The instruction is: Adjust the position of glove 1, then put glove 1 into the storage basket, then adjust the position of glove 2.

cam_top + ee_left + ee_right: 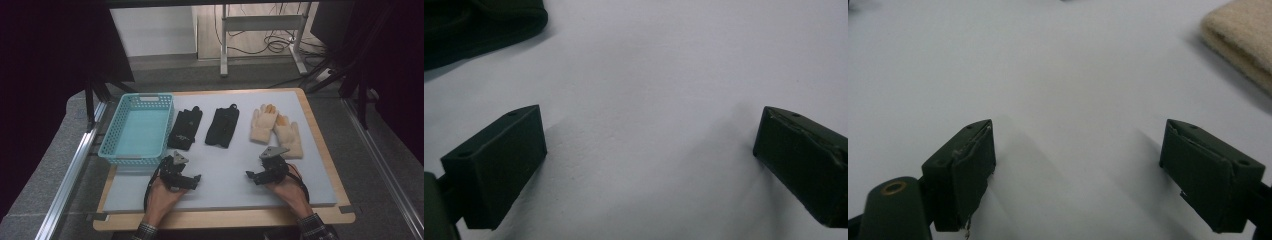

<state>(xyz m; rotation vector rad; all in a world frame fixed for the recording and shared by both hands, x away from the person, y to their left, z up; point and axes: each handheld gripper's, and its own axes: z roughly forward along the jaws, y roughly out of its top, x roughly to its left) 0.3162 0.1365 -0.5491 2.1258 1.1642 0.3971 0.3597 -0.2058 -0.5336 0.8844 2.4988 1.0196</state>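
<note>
Tongs are resting released on the desk: left tongs (196, 178) nearing the black gloves (185, 128), right tongs (250, 175) nearing the cream gloves (276, 128); overhead, the turquoise basket (111, 150) is sitting leftward.

- left gripper (196, 178): black frame, grey three-cornered plate on top, black cable trailing
- right gripper (248, 174): same build; blocky dark jaws, small screw holes, brass eyelet
- plaid sleeve (314, 227) cuffs
</note>
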